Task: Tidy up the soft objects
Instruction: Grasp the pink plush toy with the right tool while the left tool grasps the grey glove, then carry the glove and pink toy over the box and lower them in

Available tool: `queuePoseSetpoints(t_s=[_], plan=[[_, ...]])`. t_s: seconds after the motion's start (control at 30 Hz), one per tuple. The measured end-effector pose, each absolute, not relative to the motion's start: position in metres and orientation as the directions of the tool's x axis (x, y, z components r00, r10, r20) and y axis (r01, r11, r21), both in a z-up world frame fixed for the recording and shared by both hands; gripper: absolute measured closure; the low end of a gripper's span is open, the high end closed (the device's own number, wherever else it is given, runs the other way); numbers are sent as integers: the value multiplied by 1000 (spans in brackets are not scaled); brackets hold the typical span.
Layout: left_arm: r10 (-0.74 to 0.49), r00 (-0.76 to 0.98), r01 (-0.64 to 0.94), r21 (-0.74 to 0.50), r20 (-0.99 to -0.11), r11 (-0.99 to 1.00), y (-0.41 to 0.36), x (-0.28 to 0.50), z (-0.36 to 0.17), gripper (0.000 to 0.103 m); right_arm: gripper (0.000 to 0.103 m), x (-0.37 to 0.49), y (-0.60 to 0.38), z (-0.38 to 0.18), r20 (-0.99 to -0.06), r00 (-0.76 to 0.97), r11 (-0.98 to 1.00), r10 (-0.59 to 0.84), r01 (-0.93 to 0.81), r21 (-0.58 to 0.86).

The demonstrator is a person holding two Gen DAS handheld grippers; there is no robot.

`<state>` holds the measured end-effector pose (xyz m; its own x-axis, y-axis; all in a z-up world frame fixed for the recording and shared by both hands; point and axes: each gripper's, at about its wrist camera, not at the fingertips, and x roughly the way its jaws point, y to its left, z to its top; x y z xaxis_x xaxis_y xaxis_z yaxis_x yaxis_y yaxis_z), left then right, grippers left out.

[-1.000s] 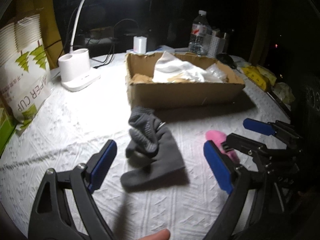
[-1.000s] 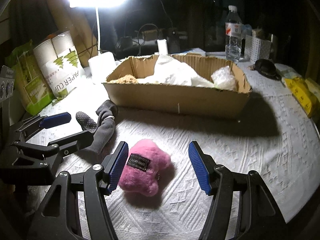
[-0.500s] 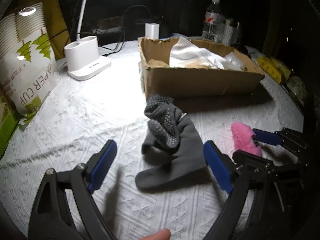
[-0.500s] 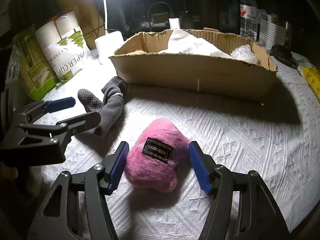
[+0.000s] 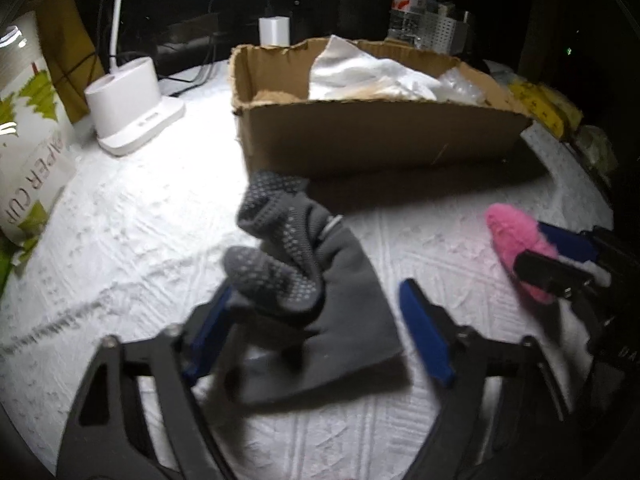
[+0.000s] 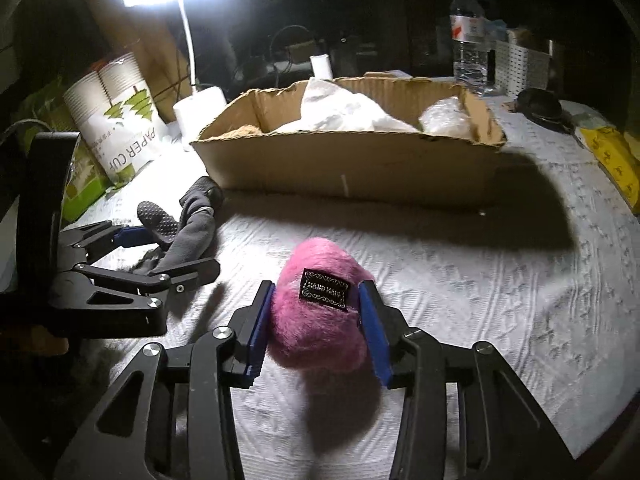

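Note:
A pair of grey socks with grip dots (image 5: 296, 276) lies bunched on the white tablecloth; it also shows at the left of the right wrist view (image 6: 188, 228). My left gripper (image 5: 316, 336) is open with a blue pad on either side of the socks, its left pad against them. A fluffy pink toy with a black label (image 6: 320, 316) sits between the pads of my right gripper (image 6: 320, 320), which is shut on it. The toy also shows in the left wrist view (image 5: 516, 248). A cardboard box (image 6: 360, 168) stands behind, holding white cloth and a plastic bag.
A white desk lamp base (image 5: 132, 108) stands behind on the left, next to a paper cup pack (image 6: 116, 120). A water bottle (image 6: 468, 48) and a white basket (image 6: 520, 64) stand behind the box. Yellow packets (image 6: 612, 160) lie at the right table edge.
My right gripper has closed on the pink toy. My left gripper has moved forward so its pads now flank the socks.

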<state>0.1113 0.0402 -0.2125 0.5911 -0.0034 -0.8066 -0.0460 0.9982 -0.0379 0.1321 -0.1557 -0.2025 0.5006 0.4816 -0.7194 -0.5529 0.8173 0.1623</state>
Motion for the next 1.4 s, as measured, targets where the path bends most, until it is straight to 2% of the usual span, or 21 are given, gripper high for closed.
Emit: queuePoseSetpoints(t_s=[0.03,0.1,0.27,1.4], plan=[[-5,592,-43,-38,-806,998,41,111,-212,38,58,133,-158,-202,-718,503,819,482,-551,164],[-21,592,-30,-48,-805,998,41,110,-210,61,58,133,-159,-201,-714,505,818,485,-550,168],[-44,603,2,-54,-797,999,37,107,-203,70,58,133,-162,-195,-702,515,817,491,-551,168],[-70,753,40,-62,-655,997,35,93,-116,71,58,136,-163,-141,-635,583,810,506,-574,119]])
